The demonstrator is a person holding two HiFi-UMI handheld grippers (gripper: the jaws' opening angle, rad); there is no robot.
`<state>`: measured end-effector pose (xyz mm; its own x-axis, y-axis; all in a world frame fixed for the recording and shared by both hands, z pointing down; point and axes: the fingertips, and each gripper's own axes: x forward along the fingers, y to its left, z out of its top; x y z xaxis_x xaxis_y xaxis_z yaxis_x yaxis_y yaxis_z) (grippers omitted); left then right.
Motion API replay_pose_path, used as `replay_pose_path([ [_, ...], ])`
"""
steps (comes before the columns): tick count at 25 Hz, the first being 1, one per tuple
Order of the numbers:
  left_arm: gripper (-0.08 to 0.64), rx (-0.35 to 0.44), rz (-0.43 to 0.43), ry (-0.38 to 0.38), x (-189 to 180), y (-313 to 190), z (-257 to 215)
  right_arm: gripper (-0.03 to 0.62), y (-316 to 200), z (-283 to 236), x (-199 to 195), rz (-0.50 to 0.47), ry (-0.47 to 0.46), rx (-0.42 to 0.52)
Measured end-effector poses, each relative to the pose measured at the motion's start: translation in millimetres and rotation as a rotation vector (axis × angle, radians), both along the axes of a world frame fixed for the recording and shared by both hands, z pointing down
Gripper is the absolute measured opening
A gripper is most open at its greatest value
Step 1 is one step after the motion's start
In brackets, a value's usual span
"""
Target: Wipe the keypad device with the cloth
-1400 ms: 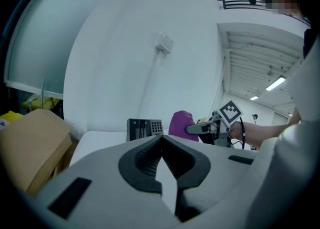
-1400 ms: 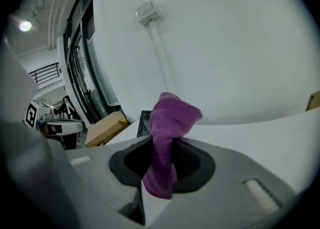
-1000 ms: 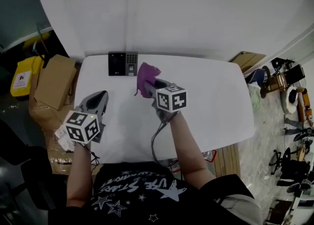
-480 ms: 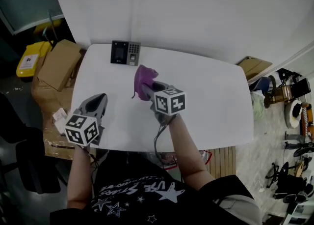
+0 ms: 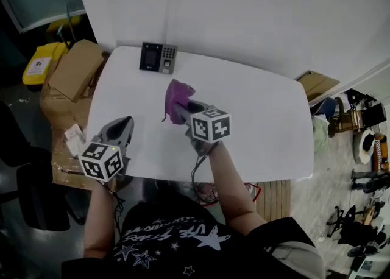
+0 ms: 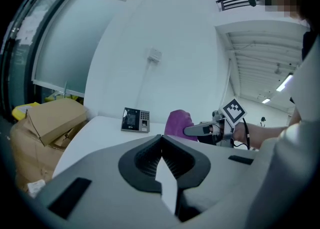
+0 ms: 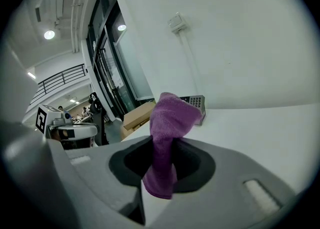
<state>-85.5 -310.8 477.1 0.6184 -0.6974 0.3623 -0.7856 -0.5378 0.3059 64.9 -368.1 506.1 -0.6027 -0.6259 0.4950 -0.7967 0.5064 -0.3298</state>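
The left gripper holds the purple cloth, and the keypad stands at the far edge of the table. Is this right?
Not the left: the right gripper holds the cloth, as the right gripper view shows; the left gripper is shut and empty. The keypad does stand at the table's far edge.

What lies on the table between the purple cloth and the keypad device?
Nothing: the head view shows only bare white table between the purple cloth, held by the right gripper, and the keypad device.
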Motion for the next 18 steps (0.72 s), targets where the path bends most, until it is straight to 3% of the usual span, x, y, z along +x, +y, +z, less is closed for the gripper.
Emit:
replay_pose_path([
  [18,0.008,0.034,0.021,0.044,-37,109,-16,0.095,120,-20,-36,0.024,0.015,0.033],
])
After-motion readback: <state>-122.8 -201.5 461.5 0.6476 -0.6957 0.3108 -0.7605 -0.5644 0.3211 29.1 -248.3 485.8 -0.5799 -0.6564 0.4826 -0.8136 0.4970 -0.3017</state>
